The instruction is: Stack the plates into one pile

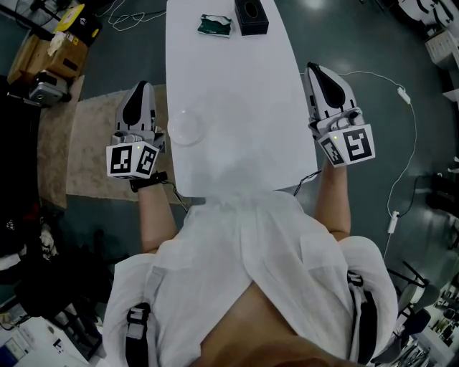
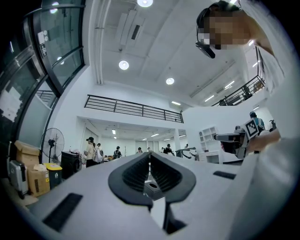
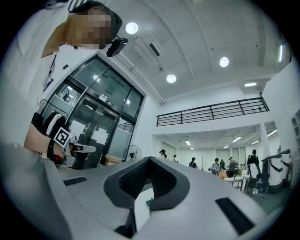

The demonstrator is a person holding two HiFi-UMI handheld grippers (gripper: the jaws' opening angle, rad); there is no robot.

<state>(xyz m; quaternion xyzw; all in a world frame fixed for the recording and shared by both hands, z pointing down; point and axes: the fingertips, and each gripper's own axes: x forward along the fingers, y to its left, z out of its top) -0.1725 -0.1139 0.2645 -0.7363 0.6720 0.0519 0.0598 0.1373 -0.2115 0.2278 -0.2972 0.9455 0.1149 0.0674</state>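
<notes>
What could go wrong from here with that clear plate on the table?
The clear plate barely shows against the white table, so a grasp could be misjudged. It lies near the table's left edge, close to the shut left gripper; a careless nudge might slide it off.

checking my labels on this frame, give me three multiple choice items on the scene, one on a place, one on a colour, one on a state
1. Where is the black box?
A. far end of the table
B. on a shelf
C. on a chair

2. What colour is the table top?
A. red
B. white
C. green

3. How are the left gripper and right gripper?
A. both wide open
B. both gripping something
C. both shut, empty

Answers:
1 A, the head view shows it at the far edge.
2 B, the top is plain white.
3 C, each gripper view shows its jaws together with nothing between them.
</notes>
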